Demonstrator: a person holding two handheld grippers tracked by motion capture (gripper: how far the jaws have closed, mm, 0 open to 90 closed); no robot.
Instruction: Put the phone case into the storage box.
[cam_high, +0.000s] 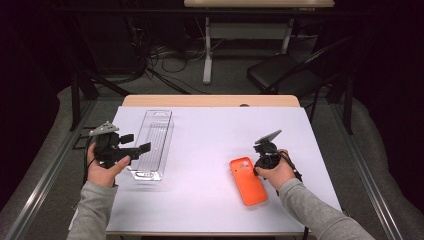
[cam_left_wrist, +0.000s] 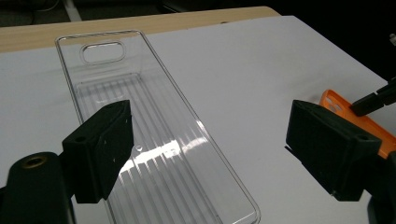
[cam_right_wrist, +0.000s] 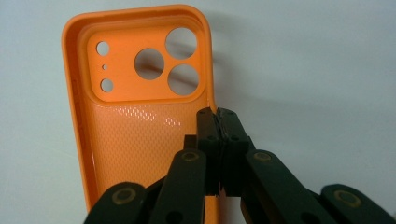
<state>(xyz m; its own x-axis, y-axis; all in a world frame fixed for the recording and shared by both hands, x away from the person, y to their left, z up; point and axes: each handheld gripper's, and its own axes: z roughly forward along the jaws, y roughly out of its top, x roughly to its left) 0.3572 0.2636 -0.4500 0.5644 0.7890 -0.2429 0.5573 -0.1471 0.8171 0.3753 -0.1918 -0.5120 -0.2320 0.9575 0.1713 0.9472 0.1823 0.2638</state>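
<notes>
An orange phone case (cam_high: 248, 180) lies on the white table cover (cam_high: 210, 145), inner side up, toward the 4 o'clock part of the sheet as the high view shows it. Its camera cut-outs sit at the far end, away from the person. In the right gripper view the case (cam_right_wrist: 135, 126) lies with its raised rim facing up, and the right gripper (cam_right_wrist: 218, 116) has its two black jaws clenched together on the case's right-hand wall, the thin edge pinched between the pads. That edge grip looks chosen because the rim is the one part of a flat, floppy case that narrow jaws can seize without sliding under it. In the high view the right gripper (cam_high: 263, 156) points down at the case's upper right edge, the hand behind it at about 5 o'clock.

Well apart, toward 9 o'clock of the sheet, stands a clear plastic tray (cam_high: 152, 142), long and narrow, running from near to far. It appears empty. The left gripper (cam_high: 138, 148) hovers at the tray's near left side with its jaws released and spread wide. In the left gripper view the tray (cam_left_wrist: 154, 140) shows between and below those jaws, ribbed floor visible, nothing pressed by either pad. The open jaws seem poised to steady the tray, a light thing likely to skid when the case is lowered in.

Beyond the table are a dark floor, cables and a black chair (cam_high: 282, 75) at 1 o'clock.
</notes>
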